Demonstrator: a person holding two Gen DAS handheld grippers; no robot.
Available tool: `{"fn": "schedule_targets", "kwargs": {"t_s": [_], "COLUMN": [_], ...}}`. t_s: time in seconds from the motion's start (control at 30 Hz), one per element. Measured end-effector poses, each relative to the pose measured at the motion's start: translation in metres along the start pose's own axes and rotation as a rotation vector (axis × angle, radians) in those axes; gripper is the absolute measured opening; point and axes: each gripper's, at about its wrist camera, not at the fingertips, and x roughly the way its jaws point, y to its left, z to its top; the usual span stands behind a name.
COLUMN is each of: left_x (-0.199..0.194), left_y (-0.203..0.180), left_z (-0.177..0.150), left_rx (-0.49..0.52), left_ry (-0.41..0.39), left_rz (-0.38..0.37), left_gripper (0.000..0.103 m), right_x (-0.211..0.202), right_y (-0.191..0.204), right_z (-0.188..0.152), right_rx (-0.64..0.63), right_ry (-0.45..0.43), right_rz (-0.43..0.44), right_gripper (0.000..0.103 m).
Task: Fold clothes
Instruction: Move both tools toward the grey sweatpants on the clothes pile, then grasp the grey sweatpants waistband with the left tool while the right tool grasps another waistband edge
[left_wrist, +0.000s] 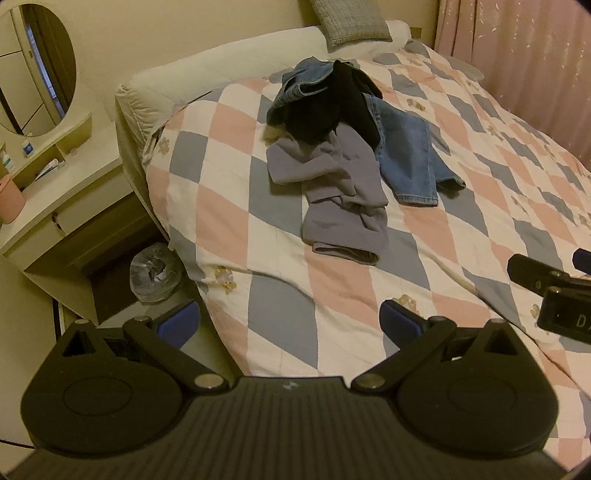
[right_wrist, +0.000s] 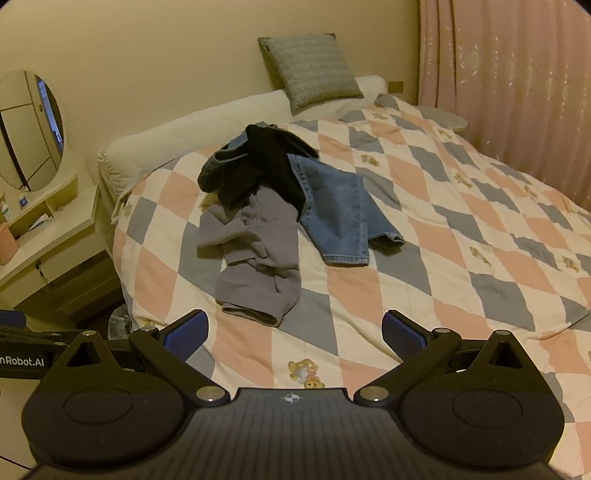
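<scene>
A heap of clothes lies on the bed. A crumpled grey garment (left_wrist: 340, 195) (right_wrist: 258, 258) is nearest, a black garment (left_wrist: 325, 107) (right_wrist: 266, 166) sits on top behind it, and blue jeans (left_wrist: 406, 155) (right_wrist: 340, 218) spread out to the right. My left gripper (left_wrist: 291, 325) is open above the bed's near corner, well short of the heap, holding nothing. In its own view my right gripper (right_wrist: 295, 338) is open too, hovering over the quilt just in front of the grey garment's hem. The right gripper's body (left_wrist: 554, 291) shows at the left wrist view's right edge.
A checked pink, grey and white quilt (left_wrist: 480, 192) (right_wrist: 461, 229) covers the bed. A grey cushion (right_wrist: 310, 70) leans on the white headboard roll (left_wrist: 229, 66). A dressing table with an oval mirror (left_wrist: 37, 66) and a bagged bin (left_wrist: 155, 273) stand left; pink curtains (right_wrist: 517, 92) hang right.
</scene>
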Motion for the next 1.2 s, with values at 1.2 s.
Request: {"fn": "schedule_targets", "kwargs": {"t_s": [1.2], "left_x": [0.254], "left_y": [0.114], "left_z": [0.055], "left_rx": [-0.183], "left_ry": [0.236], "left_rz": [-0.281], "left_gripper": [0.085], "right_x": [0.241], "right_y": [0.102], "right_z": [-0.032], "right_rx": [-0.543], "right_ry": [0.076], "right_rz": [-0.107], "right_gripper": [0.087]}}
